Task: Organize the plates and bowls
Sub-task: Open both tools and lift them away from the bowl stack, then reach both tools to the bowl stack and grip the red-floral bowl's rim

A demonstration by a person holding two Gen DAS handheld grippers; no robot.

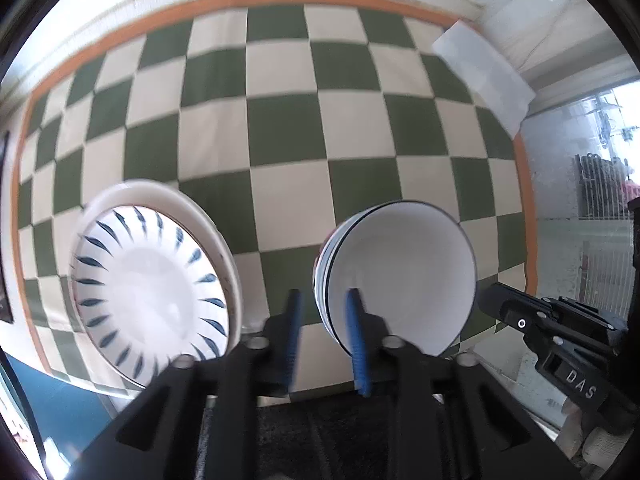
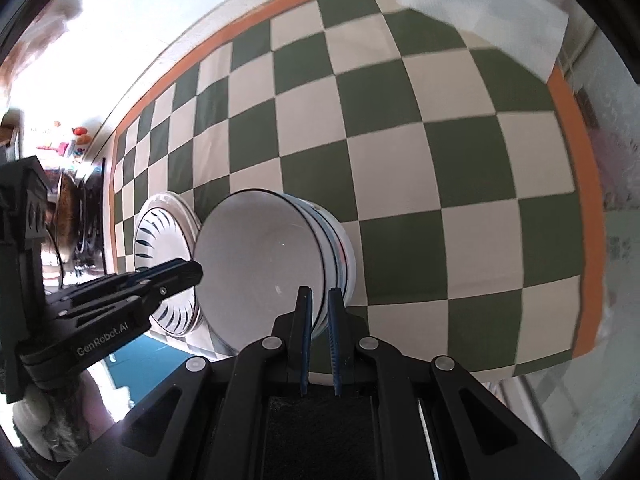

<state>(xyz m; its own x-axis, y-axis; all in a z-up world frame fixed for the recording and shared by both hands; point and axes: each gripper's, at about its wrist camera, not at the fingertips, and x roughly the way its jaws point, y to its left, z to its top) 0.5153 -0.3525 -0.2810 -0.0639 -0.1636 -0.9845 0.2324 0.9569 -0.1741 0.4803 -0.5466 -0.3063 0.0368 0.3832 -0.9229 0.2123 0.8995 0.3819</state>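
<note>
A stack of nested white bowls with thin dark rim lines sits on the checkered cloth. Left of it lies a stack of white plates, the top one marked with blue strokes. My left gripper points down over the bowls' left rim. Its jaws straddle that rim with a gap showing, one pad inside the top bowl. In the right wrist view my right gripper is shut on the near rim of the bowls. The plates lie behind the left gripper. The right gripper shows at the bowls' right.
The green and cream cloth has an orange border and runs far beyond the dishes. A white paper napkin lies on its far right corner, also seen as a napkin in the right wrist view. A blue surface shows past the near left edge.
</note>
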